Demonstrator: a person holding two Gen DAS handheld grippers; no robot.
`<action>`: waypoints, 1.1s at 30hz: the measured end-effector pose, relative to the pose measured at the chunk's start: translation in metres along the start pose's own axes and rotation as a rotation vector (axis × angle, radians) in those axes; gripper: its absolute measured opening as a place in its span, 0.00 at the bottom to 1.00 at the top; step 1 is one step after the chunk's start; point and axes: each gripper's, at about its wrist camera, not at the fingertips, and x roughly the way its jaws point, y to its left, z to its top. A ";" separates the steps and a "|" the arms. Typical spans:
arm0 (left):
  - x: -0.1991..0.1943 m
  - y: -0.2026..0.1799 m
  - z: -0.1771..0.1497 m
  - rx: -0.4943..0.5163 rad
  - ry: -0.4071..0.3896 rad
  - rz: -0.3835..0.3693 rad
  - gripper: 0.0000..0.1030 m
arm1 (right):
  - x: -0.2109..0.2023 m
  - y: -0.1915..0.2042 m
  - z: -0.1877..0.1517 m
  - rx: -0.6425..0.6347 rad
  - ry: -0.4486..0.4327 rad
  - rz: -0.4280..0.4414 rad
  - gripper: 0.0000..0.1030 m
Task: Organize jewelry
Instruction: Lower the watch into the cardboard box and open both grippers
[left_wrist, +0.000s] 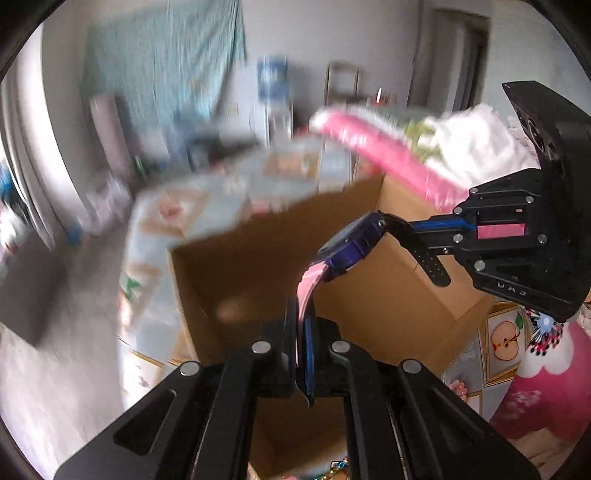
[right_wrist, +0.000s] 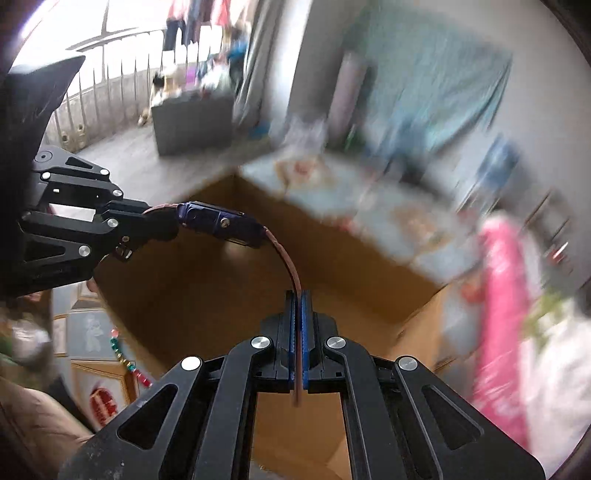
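Your left gripper (left_wrist: 303, 332) is clamped on one pink strap end of the watch (left_wrist: 351, 243); your right gripper (right_wrist: 300, 325) is clamped on the other strap end. The watch hangs stretched between them above the open cardboard box (left_wrist: 236, 266), touching nothing else. A beaded string (right_wrist: 127, 363) lies beside the box on the patterned worktop (left_wrist: 498, 343).

Spreading under everything, a pale blue patterned tablecloth (left_wrist: 236, 177), blurred in both views. Sitting directly on it, an open cardboard box (left_wrist: 369, 302) and a string of colourful beads (right_wrist: 129, 363) just beside the box.
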 end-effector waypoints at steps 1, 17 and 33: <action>0.016 0.005 0.007 -0.005 0.050 0.002 0.03 | 0.015 -0.008 0.004 0.023 0.059 0.042 0.01; 0.096 0.022 0.036 0.034 0.256 0.039 0.24 | 0.108 -0.048 0.024 0.132 0.398 0.167 0.18; -0.001 0.063 0.014 -0.197 -0.009 0.090 0.48 | -0.011 -0.029 0.009 0.186 -0.010 0.068 0.48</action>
